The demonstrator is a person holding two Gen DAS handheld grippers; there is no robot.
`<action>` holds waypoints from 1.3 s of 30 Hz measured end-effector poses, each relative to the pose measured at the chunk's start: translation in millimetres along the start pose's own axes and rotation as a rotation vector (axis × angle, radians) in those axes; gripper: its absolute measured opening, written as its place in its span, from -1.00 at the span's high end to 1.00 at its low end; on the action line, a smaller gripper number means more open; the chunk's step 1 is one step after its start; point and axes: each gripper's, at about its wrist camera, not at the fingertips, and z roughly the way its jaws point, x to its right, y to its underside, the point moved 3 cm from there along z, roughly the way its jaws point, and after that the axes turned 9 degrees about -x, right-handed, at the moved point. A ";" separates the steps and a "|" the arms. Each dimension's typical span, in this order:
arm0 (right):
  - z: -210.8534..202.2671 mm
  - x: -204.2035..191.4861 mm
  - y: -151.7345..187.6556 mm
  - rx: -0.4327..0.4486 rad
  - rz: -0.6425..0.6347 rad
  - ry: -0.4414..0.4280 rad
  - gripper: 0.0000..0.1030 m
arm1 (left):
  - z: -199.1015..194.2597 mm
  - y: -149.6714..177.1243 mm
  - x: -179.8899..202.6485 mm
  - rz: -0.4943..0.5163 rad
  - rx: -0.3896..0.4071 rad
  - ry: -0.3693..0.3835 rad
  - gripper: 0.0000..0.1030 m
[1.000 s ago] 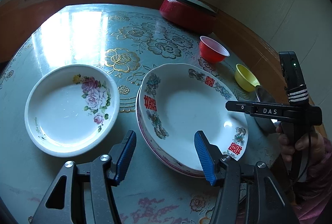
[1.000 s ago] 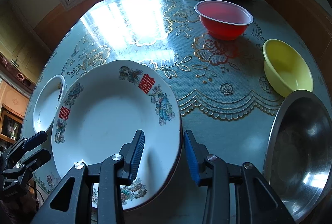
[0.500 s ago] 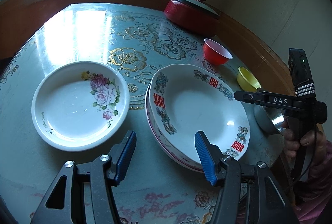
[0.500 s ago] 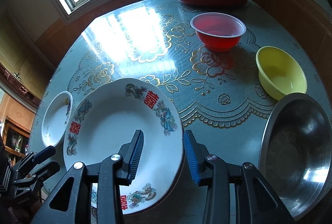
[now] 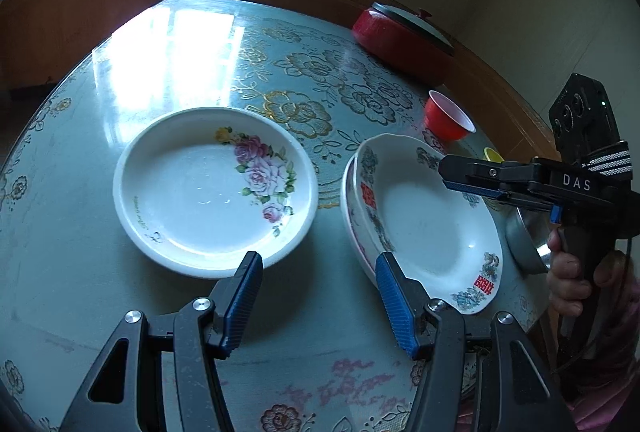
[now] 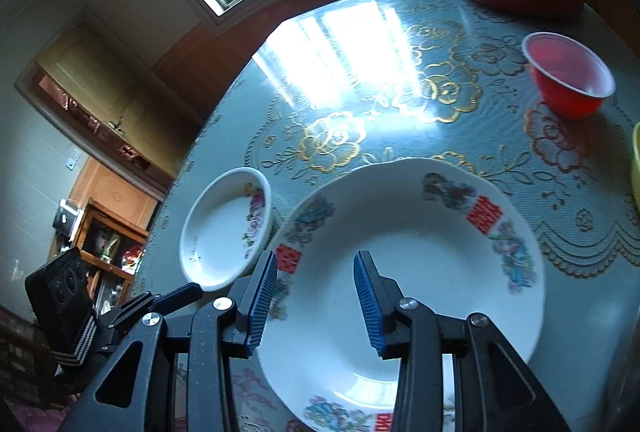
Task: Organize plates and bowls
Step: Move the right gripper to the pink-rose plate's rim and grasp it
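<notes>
- A round worktop [image 5: 72,272] with a blue, gold-flowered cover carries the dishes.
- The left tool [image 5: 318,298] hovers low over the near edge, jaws spread wide and empty, between the two plates; likely lined up to take the rose plate by its near rim.
- The rose plate [image 5: 200,192], white and shallow with pink roses on one side, sits alone on the left, just beside the stack, not touching it.
- The stack [image 5: 424,224] is a white deep plate with red characters and blue motifs, nested on a pink-rimmed plate; nesting saves room.
- The right tool [image 6: 316,298] hangs over the stack, jaws apart, holding nothing.
- A red bowl [image 6: 568,76], a yellow bowl [image 5: 493,154] and a steel bowl [image 5: 524,236] stand apart to the right, not yet nested.
</notes>
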 end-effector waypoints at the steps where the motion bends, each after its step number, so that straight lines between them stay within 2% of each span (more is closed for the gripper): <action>1: 5.1 -7.5 -4.4 -0.007 -0.015 -0.013 0.22 | -4.0 -0.9 -8.3 -0.025 0.009 0.003 -0.16; 4: 19.2 -28.4 -16.7 -0.020 -0.061 -0.029 0.22 | -18.1 -4.6 -32.3 -0.087 0.049 0.011 -0.16; 9: 44.3 -52.1 -38.5 -0.042 -0.127 0.004 0.22 | -35.8 -12.9 -76.8 -0.194 0.113 -0.042 -0.16; 13: 67.7 -58.4 -52.7 -0.073 -0.144 0.048 0.23 | -32.9 -14.6 -109.4 -0.274 0.112 -0.062 -0.12; 15: 79.2 -59.1 -57.3 -0.098 -0.156 0.068 0.29 | -26.9 -15.1 -119.3 -0.295 0.099 -0.066 -0.11; 18: 96.6 -60.5 -61.8 -0.124 -0.171 0.116 0.30 | -16.3 -16.3 -129.3 -0.323 0.075 -0.041 0.03; 22: 115.6 -56.9 -65.8 -0.165 -0.189 0.166 0.35 | -3.6 -21.9 -128.1 -0.304 0.058 -0.029 0.19; 26: 134.6 -58.4 -70.5 -0.194 -0.216 0.205 0.54 | 9.5 -26.7 -123.5 -0.276 0.034 -0.028 0.37; 28: 138.3 -63.6 -70.1 -0.210 -0.245 0.184 0.60 | 13.8 -28.5 -116.4 -0.239 0.025 -0.045 0.53; 32: 144.5 -68.0 -71.3 -0.232 -0.278 0.202 0.55 | 19.8 -30.5 -100.3 -0.137 0.042 -0.178 0.54; 36: 156.0 -69.9 -74.1 -0.273 -0.307 0.212 0.54 | 20.1 -30.3 -104.0 -0.146 0.049 -0.171 0.54; 39: 163.7 -77.2 -75.7 -0.281 -0.344 0.228 0.54 | 19.0 -27.9 -104.0 -0.134 0.055 -0.208 0.54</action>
